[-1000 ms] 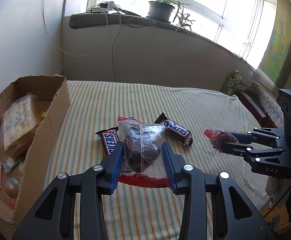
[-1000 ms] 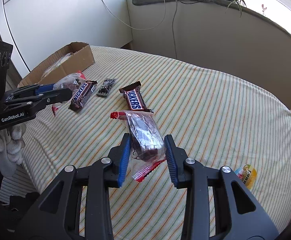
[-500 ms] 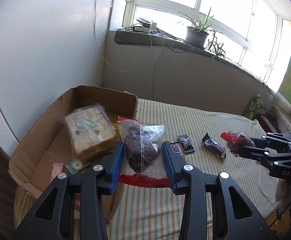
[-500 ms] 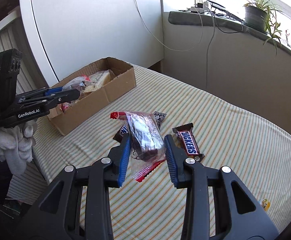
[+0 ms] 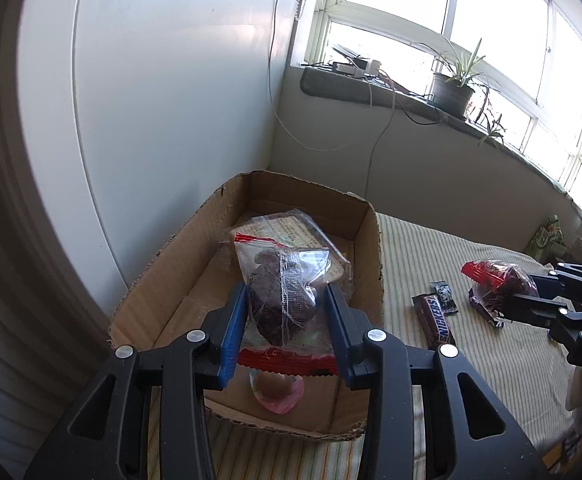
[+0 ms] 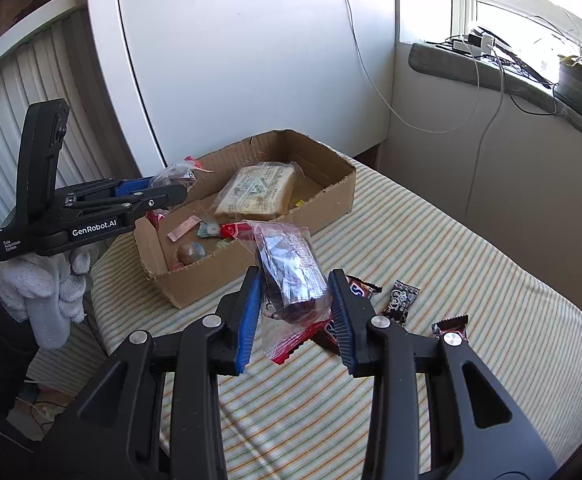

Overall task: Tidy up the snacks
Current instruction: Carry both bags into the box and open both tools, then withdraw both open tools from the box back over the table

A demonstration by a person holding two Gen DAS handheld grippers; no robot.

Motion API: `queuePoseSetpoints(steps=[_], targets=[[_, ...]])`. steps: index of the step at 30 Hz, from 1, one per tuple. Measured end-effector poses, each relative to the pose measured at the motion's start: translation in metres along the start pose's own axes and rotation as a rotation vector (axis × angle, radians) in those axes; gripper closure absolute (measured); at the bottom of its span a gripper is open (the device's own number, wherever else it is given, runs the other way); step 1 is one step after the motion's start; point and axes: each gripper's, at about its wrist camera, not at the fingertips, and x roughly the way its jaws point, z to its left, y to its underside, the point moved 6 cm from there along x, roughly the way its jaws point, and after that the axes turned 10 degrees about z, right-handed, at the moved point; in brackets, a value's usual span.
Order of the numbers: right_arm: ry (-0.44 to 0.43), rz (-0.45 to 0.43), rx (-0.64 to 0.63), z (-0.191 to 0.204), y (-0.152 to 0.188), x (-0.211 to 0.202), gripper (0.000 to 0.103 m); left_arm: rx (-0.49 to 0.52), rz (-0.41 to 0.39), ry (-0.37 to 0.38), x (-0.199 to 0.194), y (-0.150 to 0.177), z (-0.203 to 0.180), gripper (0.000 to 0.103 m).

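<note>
My left gripper (image 5: 286, 300) is shut on a clear red-edged bag of dark cookies (image 5: 281, 296) and holds it above the open cardboard box (image 5: 371, 264). It also shows in the right wrist view (image 6: 179, 184) over the box's left end. My right gripper (image 6: 294, 292) is shut on a second cookie bag (image 6: 291, 276) above the striped table, beside the box (image 6: 331, 196). Snickers bars (image 5: 435, 320) and a small dark sachet (image 6: 402, 298) lie on the table.
The box holds a wrapped cracker block (image 6: 257, 192) and small sweets (image 6: 191, 252). A white wall stands behind the box. A windowsill with a potted plant (image 5: 451, 88) and cables runs along the back. The table edge drops off at the left.
Both grippers have swung left with their cookie bags. The left one has moved from over the table to over the box; the right one has come closer to the box.
</note>
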Motion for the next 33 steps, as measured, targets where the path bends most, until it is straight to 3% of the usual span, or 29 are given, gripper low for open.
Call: queuePoseSetpoints(steps=[13,24,26,28,30,33], targets=[[-0.034,0.032,-0.11,0.049,-0.045,0.052,0.068,-0.051,0.029,-0.051,0.01,0.005,0.038,0.066],[-0.039,0.054,-0.15,0.071,-0.061,0.081,0.066,-0.048,0.036,-0.066,0.01,0.005,0.042,0.065],[-0.036,0.05,-0.153,0.072,-0.063,0.081,0.063,-0.05,0.038,-0.072,0.011,0.005,0.043,0.058],[-0.026,0.041,-0.156,0.073,-0.063,0.079,0.05,-0.052,0.037,-0.075,0.011,0.005,0.043,0.056],[-0.02,0.029,-0.155,0.072,-0.064,0.076,0.043,-0.055,0.036,-0.075,0.01,0.005,0.043,0.056],[-0.021,0.027,-0.147,0.068,-0.063,0.073,0.043,-0.056,0.033,-0.075,0.009,0.005,0.043,0.056]])
